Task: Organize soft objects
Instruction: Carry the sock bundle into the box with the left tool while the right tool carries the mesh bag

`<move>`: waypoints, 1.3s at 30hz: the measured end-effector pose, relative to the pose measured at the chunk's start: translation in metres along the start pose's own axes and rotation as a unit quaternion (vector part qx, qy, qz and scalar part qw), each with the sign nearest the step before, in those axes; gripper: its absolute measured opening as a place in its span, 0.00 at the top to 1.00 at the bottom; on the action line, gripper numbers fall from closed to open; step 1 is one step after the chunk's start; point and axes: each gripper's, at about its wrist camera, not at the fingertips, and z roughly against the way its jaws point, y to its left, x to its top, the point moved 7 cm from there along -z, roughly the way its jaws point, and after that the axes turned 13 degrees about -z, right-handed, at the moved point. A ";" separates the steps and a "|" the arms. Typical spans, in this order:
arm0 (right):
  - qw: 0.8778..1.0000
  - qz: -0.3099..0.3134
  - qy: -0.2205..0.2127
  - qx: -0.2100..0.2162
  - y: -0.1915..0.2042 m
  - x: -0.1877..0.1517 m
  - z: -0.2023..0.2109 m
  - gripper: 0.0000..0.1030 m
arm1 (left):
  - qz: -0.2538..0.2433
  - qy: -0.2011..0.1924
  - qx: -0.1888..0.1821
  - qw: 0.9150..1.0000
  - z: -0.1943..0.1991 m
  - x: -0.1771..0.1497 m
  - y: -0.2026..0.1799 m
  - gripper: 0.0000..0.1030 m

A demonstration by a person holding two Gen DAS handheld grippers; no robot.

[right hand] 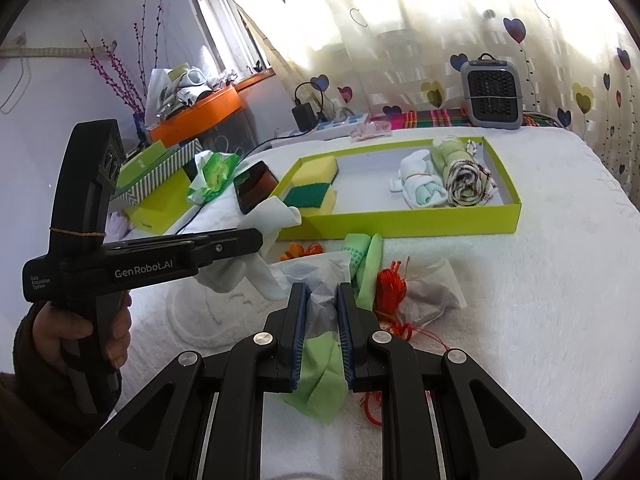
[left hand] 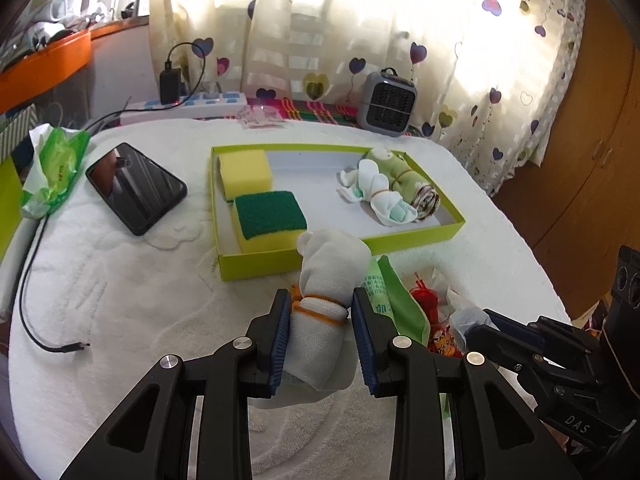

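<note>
Clamped between the blue-padded jaws of the left gripper point(left hand: 322, 316) is a rolled white sock bundle bound with an orange rubber band point(left hand: 320, 312); the pads press its sides and its knotted end sticks out beyond the fingertips, held above the white textured tablecloth point(left hand: 140, 340). To that gripper's right, the right gripper point(right hand: 322, 312) is closed on a crumpled grey-white paper-like wrapper point(right hand: 320, 280), with a light green cloth point(right hand: 320, 376) lying between and beneath its fingers. Just beyond the right gripper's tips sits a loose heap: a green patterned sock point(right hand: 360, 256), a tangle of red-orange string point(right hand: 390, 292) and a pale translucent bag point(right hand: 432, 288), all on the cloth.

Ahead of both grippers stands a shallow lime-green cardboard tray point(left hand: 416, 236). At its left end lie a plain yellow sponge point(left hand: 244, 168) and a yellow sponge with a dark green scouring top point(left hand: 270, 216), touching. At its right end lie a white sock roll with a mint toe point(left hand: 380, 192), a green towel roll point(left hand: 396, 164) and a brown-and-white patterned cloth roll point(left hand: 428, 200), side by side.

Left of the tray rests a black smartphone point(left hand: 136, 188), and beyond that a green tissue packet point(left hand: 54, 168). Behind the tray, by the heart-print curtain point(left hand: 440, 40), stands a small grey heater point(left hand: 386, 100).
</note>
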 end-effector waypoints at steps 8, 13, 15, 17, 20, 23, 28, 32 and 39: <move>1.000 -0.002 -0.011 0.002 0.002 0.010 0.001 0.84 | 0.010 -0.010 0.009 1.000 0.004 0.008 0.009 0.72; 1.000 0.003 -0.015 0.002 0.004 0.016 0.000 0.84 | 0.008 -0.015 0.011 1.000 0.004 0.018 0.010 0.72; 1.000 0.004 -0.018 0.001 0.005 0.020 -0.001 0.84 | 0.009 -0.018 0.009 1.000 0.003 0.022 0.011 0.72; 1.000 0.004 -0.020 0.000 0.004 0.025 -0.001 0.84 | 0.011 -0.020 0.005 1.000 0.002 0.026 0.011 0.72; 1.000 0.004 -0.023 -0.001 0.004 0.032 -0.003 0.84 | 0.011 -0.024 0.009 1.000 0.000 0.033 0.013 0.72; 1.000 0.004 -0.026 -0.002 0.003 0.040 -0.006 0.84 | 0.010 -0.025 0.008 1.000 -0.003 0.039 0.015 0.72; 1.000 0.006 -0.028 -0.006 0.002 0.048 -0.011 0.84 | 0.011 -0.023 0.013 1.000 -0.010 0.048 0.020 0.72; 1.000 0.008 -0.027 -0.012 0.000 0.054 -0.016 0.84 | 0.008 -0.022 0.015 1.000 -0.017 0.054 0.023 0.72; 0.999 0.012 -0.025 -0.021 -0.004 0.067 -0.026 0.84 | 0.013 -0.016 0.018 1.000 -0.031 0.064 0.030 0.72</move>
